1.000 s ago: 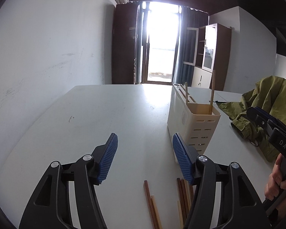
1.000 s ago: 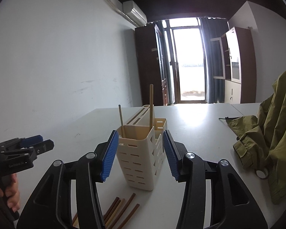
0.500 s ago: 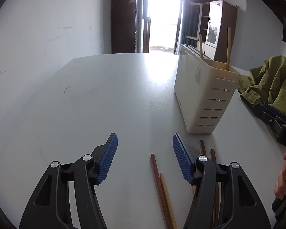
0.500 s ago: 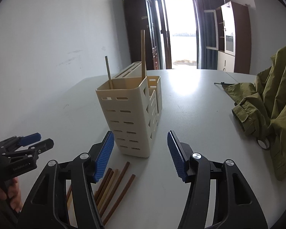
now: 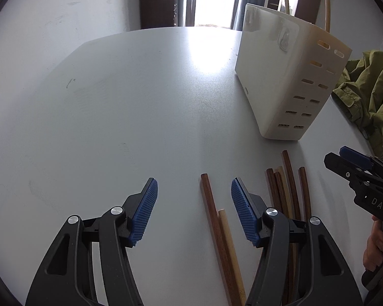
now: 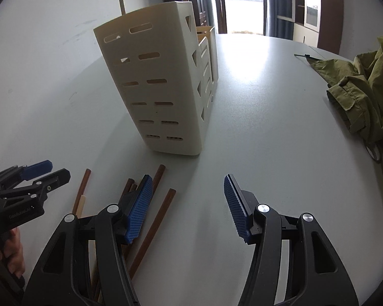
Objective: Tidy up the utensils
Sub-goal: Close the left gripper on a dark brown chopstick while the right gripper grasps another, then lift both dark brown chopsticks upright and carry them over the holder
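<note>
Several wooden chopsticks lie loose on the white table [image 5: 140, 102] in front of a cream slotted utensil holder [image 5: 280, 76]. One dark chopstick [image 5: 212, 216] and a pale chopstick [image 5: 231, 252] lie apart from a bundle [image 5: 287, 188]. My left gripper [image 5: 194, 186] hangs open above that pair, touching nothing. My right gripper [image 6: 187, 186] is open over bare table, with a dark chopstick [image 6: 153, 224] under its left finger. The holder [image 6: 160, 89] has two sticks standing in it, one of them a pale stick [image 6: 121, 0]. Each view shows the other gripper at its edge: the right gripper [image 5: 357, 168] and the left gripper [image 6: 33, 176].
An olive jacket [image 6: 365, 89] lies crumpled on the table's right side [image 5: 370, 89]. A white wall runs along the left. A bright doorway and cupboards stand beyond the table's far edge. A hand [image 5: 378, 250] grips the right tool's handle.
Both grippers have sunk toward the table and tipped downward. The chopsticks have come into fuller view and the holder has slid up in both views. The right jaws stand a little wider.
</note>
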`<state>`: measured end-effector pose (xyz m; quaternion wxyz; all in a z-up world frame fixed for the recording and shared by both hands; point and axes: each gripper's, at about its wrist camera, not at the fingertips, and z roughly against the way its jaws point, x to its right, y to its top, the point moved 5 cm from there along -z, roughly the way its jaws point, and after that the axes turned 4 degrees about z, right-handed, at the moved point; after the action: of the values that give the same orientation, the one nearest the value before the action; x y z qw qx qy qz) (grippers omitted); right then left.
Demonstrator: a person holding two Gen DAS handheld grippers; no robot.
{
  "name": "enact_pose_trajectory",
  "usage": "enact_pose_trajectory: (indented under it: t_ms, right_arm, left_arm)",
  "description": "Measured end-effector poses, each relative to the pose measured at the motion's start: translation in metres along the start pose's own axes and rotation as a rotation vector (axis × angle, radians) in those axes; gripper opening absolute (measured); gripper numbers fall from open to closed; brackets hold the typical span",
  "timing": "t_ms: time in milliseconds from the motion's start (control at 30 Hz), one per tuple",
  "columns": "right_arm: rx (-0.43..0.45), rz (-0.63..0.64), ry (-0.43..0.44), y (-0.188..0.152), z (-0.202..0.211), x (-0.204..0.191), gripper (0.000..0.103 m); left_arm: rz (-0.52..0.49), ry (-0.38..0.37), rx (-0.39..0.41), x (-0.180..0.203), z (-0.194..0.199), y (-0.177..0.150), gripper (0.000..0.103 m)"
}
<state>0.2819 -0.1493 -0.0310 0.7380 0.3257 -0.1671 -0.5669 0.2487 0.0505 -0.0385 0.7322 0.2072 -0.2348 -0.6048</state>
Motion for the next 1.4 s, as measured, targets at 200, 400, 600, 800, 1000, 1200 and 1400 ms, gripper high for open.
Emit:
enact_pose_trajectory:
  t_ms: [200,400,600,800,1000,1200,1400]
  right_arm:
    - [-0.066,0.012,0.000,-0.009,-0.015,-0.005,0.058]
    - [-0.084,0.009,-0.013,-0.013,-0.020,-0.008,0.052]
    - [-0.114,0.029,-0.011,-0.019,-0.027,-0.014,0.046]
    - [-0.121,0.051,-0.025,-0.020,-0.030,-0.015,0.034]
    - [-0.126,0.070,-0.021,-0.023,-0.030,-0.019,0.024]
    - [-0.119,0.051,-0.001,-0.021,-0.032,-0.015,0.012]
    - [-0.136,0.018,0.045,-0.019,-0.035,-0.013,0.008]
  left_arm:
    - [0.000,0.009,-0.027,0.000,-0.011,-0.002,0.056]
    - [-0.001,0.018,-0.048,-0.002,-0.019,-0.008,0.053]
    - [-0.004,0.024,-0.060,0.001,-0.027,-0.006,0.049]
    - [-0.016,0.032,-0.092,0.004,-0.035,-0.010,0.040]
    - [-0.021,0.047,-0.091,0.006,-0.038,-0.010,0.027]
    - [-0.016,0.074,-0.093,0.006,-0.039,-0.008,0.009]
    - [-0.009,0.062,-0.097,0.006,-0.040,-0.006,0.007]
